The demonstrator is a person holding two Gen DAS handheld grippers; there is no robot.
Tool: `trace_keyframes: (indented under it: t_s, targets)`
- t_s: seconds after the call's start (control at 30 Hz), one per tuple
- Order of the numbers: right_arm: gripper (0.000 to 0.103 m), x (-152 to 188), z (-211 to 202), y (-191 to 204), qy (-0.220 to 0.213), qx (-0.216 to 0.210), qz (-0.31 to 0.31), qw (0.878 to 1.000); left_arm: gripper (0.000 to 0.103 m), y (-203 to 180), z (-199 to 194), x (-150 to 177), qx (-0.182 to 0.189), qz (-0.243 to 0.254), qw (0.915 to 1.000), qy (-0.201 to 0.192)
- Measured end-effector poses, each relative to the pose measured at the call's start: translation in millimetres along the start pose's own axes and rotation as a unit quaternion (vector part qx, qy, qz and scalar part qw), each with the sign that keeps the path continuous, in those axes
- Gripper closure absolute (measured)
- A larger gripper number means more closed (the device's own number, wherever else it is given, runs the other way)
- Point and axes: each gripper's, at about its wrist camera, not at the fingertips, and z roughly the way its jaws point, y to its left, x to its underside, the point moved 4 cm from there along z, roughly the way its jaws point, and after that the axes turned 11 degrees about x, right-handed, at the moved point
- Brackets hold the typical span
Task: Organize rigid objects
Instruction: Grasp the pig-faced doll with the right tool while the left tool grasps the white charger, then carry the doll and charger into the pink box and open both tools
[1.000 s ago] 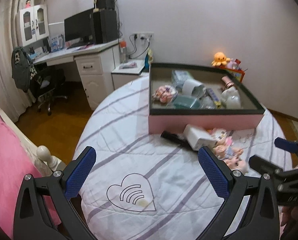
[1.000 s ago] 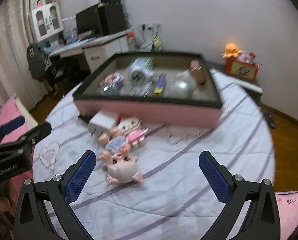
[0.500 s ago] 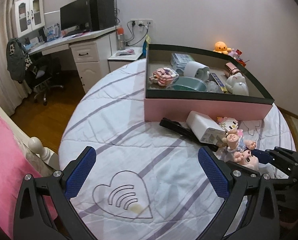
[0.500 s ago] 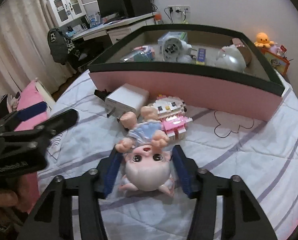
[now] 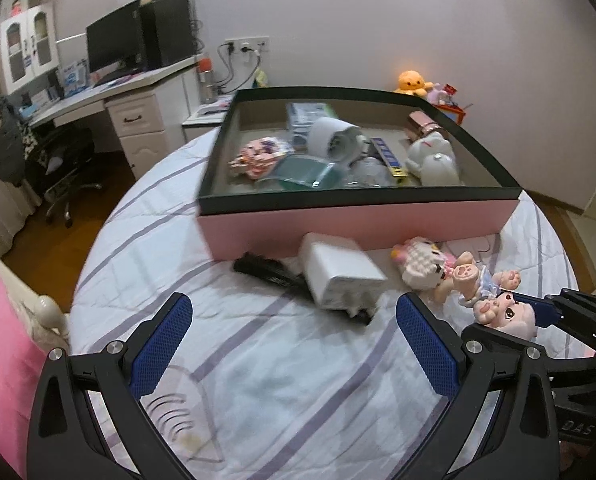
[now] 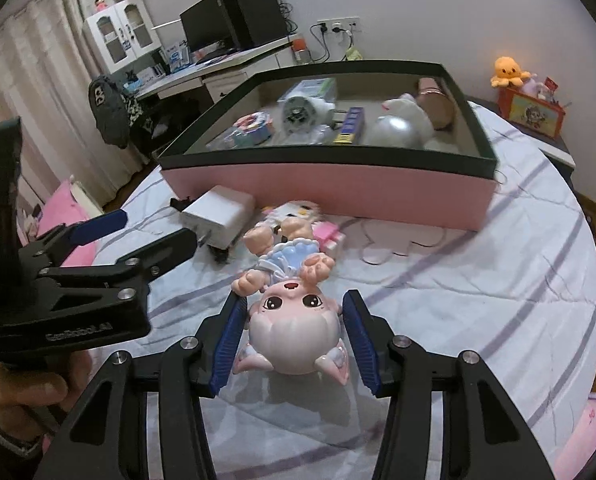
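While the left gripper (image 5: 293,344) hangs over the striped bedspread (image 5: 257,360) with its blue pads spread wide and nothing between them, its own camera looks across to the pink box (image 5: 358,222) with the dark rim, which sits further back on the bed and already holds a jumble of small things, among them a white plush (image 5: 432,156) at the right end and a pale cylinder (image 5: 334,142) near the middle. Just in front of the box wall lies a white charger block (image 5: 338,274), resting on a black bar-shaped object (image 5: 273,274) whose nature is hard to make out through the blur. To the right of the charger lies a pink and white brick-built toy (image 5: 418,262), and beside that the pink doll (image 5: 494,300), whose head sits between the blue pads of the right gripper (image 5: 538,320) coming in from the lower right. Seen from the right wrist camera, the right gripper (image 6: 293,340) has its pads drawn in against both sides of the doll's (image 6: 293,320) big pale head, clamping it; the doll faces the lens upside down, its blue dress and bare feet pointing toward the box (image 6: 330,188). Behind its feet the brick toy (image 6: 318,224) lies just short of the pink wall, with the charger block (image 6: 217,212) to its left. At the left edge the left gripper (image 6: 137,232) reaches in, held by a hand (image 6: 33,392), well open and clear of the doll.
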Motion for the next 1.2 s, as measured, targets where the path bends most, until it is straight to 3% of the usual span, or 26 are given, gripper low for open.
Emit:
trace_keyframes:
  t_s: [0.07,0.13,0.23,0.37,0.47,0.6,1.2]
  targets:
    - [0.052,-0.5,0.1,-7.5,-0.002,0.004,0.008,1.000,0.001,-4.5,6.3,-3.4,0.002,0.005,1.0000,0.003]
    - [0.052,-0.5,1.4,-15.0,-0.001,0.007,0.015,1.000,0.008,-9.1,14.7,-8.7,0.013,0.008,0.9999,0.005]
    - [0.052,-0.6,2.6,-23.9,0.000,0.009,0.024,1.000,0.033,-11.5,32.5,-12.6,0.018,0.008,0.9995,0.026]
    - [0.052,-3.6,3.1,-27.6,-0.004,0.008,0.029,1.000,0.037,-14.1,39.0,-12.9,0.011,0.019,0.9995,0.024]
    - [0.052,-4.7,1.9,-25.2,-0.006,0.006,0.029,1.000,0.055,-15.9,34.6,-11.0,0.022,0.027,0.9992,0.018]
    - [0.052,-5.9,-3.0,-21.0,-0.013,0.000,0.029,1.000,0.062,-11.8,26.0,-8.5,0.046,0.017,0.9987,0.014]
    - [0.052,-28.7,-37.4,-1.7,-0.050,0.003,0.011,0.999,0.062,10.3,-42.9,-20.1,0.061,0.001,0.9973,-0.043]
